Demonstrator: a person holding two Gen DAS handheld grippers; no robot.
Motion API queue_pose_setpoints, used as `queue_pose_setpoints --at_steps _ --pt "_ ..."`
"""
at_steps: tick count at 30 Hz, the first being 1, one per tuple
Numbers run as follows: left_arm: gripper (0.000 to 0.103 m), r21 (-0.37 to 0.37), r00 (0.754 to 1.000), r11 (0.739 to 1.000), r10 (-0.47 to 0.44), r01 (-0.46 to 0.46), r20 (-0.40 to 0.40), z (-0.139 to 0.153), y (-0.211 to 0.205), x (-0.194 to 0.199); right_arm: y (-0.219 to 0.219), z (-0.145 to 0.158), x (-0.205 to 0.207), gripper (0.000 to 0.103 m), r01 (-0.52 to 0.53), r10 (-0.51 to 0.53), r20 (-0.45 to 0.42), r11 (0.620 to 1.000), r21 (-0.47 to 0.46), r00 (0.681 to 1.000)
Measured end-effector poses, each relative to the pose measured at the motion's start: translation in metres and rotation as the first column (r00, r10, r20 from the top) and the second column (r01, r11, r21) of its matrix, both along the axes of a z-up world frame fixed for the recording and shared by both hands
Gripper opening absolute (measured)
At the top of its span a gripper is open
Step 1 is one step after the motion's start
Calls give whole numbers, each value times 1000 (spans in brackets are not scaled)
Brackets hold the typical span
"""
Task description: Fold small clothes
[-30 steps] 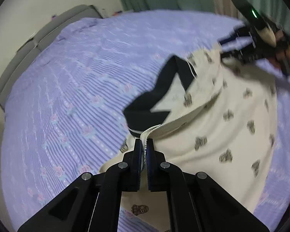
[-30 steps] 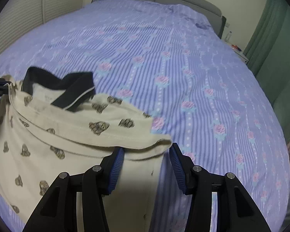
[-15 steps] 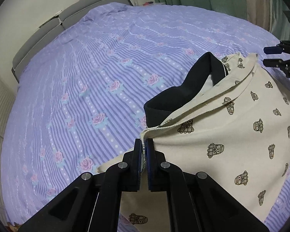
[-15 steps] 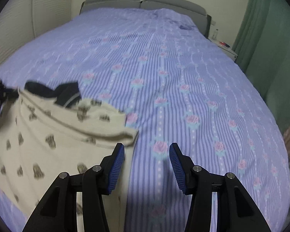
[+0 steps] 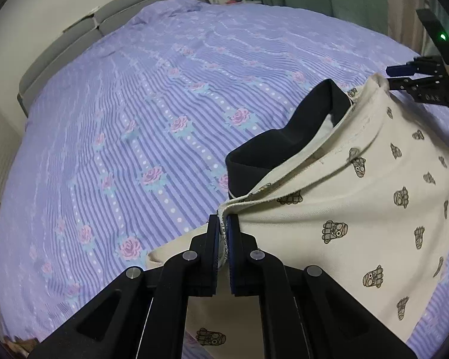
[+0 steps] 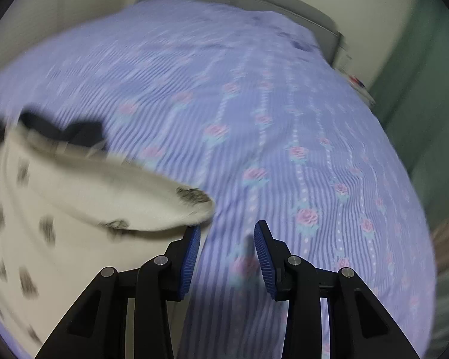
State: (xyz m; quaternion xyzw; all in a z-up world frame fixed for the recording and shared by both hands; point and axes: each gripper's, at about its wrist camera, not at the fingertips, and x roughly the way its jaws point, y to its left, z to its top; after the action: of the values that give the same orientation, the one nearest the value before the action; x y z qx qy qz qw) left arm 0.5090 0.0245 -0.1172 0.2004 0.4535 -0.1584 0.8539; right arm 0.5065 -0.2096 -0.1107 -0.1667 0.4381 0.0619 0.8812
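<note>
While the cream garment (image 5: 359, 209) still hangs from the left claw (image 5: 223, 224), its far edge has slipped out from between the right claw's (image 6: 227, 239) blue pads (image 6: 191, 251), which a second ago straddled that hem. Now the hem's corner lies just beside the right claw's left pad, outside the gap, and only the purple bedspread (image 6: 254, 119) shows between the pads. The right-wrist view is blurred. The right claw's jaws are closing, with nothing between them. The left claw stays clamped tight on a bunched corner of the garment's hem, its two fingers nearly together with the cloth pinched between them. The garment, printed with small dark figures and showing a black collar (image 5: 284, 137), drapes from that grip down onto the bedspread, on the side of it farthest from the grey headboard (image 5: 104, 27).
</note>
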Motion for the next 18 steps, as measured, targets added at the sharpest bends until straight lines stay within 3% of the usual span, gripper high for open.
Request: queue_pose_setpoints --at_steps 2,3,6,8,9,13,18 --pt "10 -18 1000 999 27 -27 -15 2 4 2 -9 -1 12 39 73 -72 -14 995 63 997" --pt "11 -24 999 999 40 -40 -15 4 5 2 -11 -2 15 39 100 -100 -6 994 49 995" --pt "30 -33 994 993 111 -111 12 12 14 2 -16 2 15 39 138 -138 9 988 65 990" --pt "54 -63 983 983 176 -173 44 20 24 -2 -13 9 7 39 126 -129 23 988 95 991" --pt "58 -72 977 977 205 -201 63 24 29 -5 -10 13 2 39 113 -117 36 989 100 992" --pt "62 -72 923 939 344 -337 171 38 55 -22 7 28 -17 40 52 -62 79 990 130 995" --pt "63 -92 942 955 292 -280 164 29 71 -54 32 23 -24 40 5 -12 50 991 132 999"
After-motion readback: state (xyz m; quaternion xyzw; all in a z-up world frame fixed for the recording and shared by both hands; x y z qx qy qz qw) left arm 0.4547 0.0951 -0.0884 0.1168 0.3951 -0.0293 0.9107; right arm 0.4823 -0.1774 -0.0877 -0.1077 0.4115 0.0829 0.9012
